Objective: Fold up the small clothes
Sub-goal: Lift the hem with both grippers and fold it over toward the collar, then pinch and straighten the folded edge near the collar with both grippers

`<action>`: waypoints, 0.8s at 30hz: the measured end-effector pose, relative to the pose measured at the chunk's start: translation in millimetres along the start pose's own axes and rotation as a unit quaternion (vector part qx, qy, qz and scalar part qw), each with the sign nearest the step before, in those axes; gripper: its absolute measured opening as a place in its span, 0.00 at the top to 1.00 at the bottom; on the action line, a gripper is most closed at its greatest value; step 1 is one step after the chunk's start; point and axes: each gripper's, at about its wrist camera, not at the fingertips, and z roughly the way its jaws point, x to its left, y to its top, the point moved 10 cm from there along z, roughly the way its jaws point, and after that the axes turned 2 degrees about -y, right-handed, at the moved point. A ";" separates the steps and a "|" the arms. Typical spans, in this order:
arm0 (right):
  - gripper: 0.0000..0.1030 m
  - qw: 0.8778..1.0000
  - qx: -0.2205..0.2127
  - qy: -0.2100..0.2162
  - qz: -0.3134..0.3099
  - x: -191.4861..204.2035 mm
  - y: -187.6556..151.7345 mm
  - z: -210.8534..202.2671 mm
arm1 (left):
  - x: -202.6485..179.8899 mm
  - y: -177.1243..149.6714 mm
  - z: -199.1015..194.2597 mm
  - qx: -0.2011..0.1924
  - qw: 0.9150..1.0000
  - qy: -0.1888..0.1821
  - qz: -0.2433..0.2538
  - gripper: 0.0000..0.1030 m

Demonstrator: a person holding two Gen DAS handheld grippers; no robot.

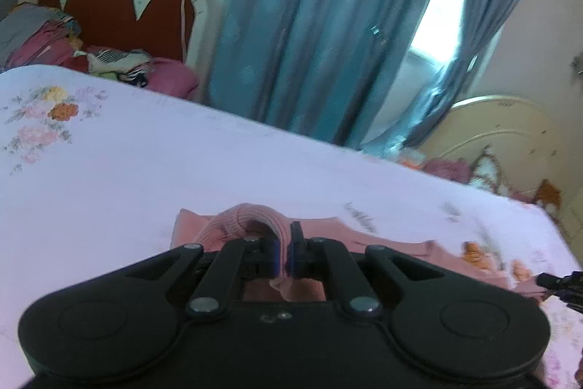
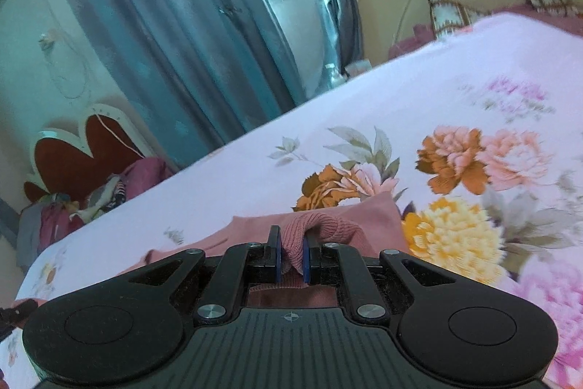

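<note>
Both black two-finger grippers are clamped on ribbed cuffs of a dusty-pink knit garment (image 1: pixel 255 225): left gripper (image 1: pixel 283 256) nipped tight, right gripper (image 2: pixel 290 259) pinching a thicker wad. The garment lies on the white floral bedsheet (image 2: pixel 364 104), its body spreading toward 12 o'clock of each gripper. Judgement: a fold carry is in hand. To do it well, keep both cuffs level and taut and lay them square on the body before letting go. Open sheet runs from 9 to 12 o'clock in the left view. The bed's far edge, with teal curtains (image 1: pixel 309 24) beyond, limits travel.
</note>
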 end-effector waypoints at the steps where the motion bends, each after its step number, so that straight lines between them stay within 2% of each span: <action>1: 0.91 1.000 0.008 -0.003 0.006 -3.3 -0.3 12.2 | 1.3 -2.1 10.1 0.006 1.000 0.006 0.003 0.95; 5: 0.90 0.999 0.035 -0.018 0.012 -14.6 -7.6 49.5 | 9.5 -14.6 44.2 0.037 0.999 0.031 0.014 0.94; 7: 0.90 0.999 0.042 -0.026 0.016 -22.5 -10.3 63.7 | 14.3 -21.2 57.6 0.055 0.997 0.052 0.030 0.86; 9: 0.88 0.998 0.053 -0.023 0.023 -27.4 -11.7 72.1 | 20.6 -20.0 61.5 0.049 0.996 0.066 0.039 0.73; 10: 0.73 0.998 0.051 -0.024 0.024 -30.2 -9.9 74.0 | 23.8 -18.8 62.2 0.050 0.996 0.066 0.037 0.68; 11: 0.53 0.999 0.042 -0.022 0.021 -31.2 -6.4 73.0 | 26.3 -17.2 61.4 0.053 0.996 0.061 0.030 0.52; 12: 0.43 0.999 0.031 -0.023 0.016 -31.6 -2.2 71.3 | 28.8 -14.2 58.2 0.049 0.997 0.054 0.026 0.36; 13: 0.32 1.000 0.019 -0.022 0.005 -31.3 2.5 68.3 | 31.0 -10.0 53.9 0.038 0.998 0.051 0.028 0.32; 16: 0.32 0.999 0.023 -0.005 -0.033 -26.9 7.0 68.6 | 34.8 -3.4 49.4 0.027 0.997 0.033 0.063 0.31; 22: 0.32 0.995 0.050 0.027 -0.087 -23.9 -3.3 80.6 | 32.1 -13.1 68.8 0.061 0.992 0.011 0.114 0.31; 24: 0.33 0.992 0.060 0.029 -0.111 -21.1 -7.9 87.9 | 26.7 -18.7 82.4 0.074 0.988 0.010 0.134 0.35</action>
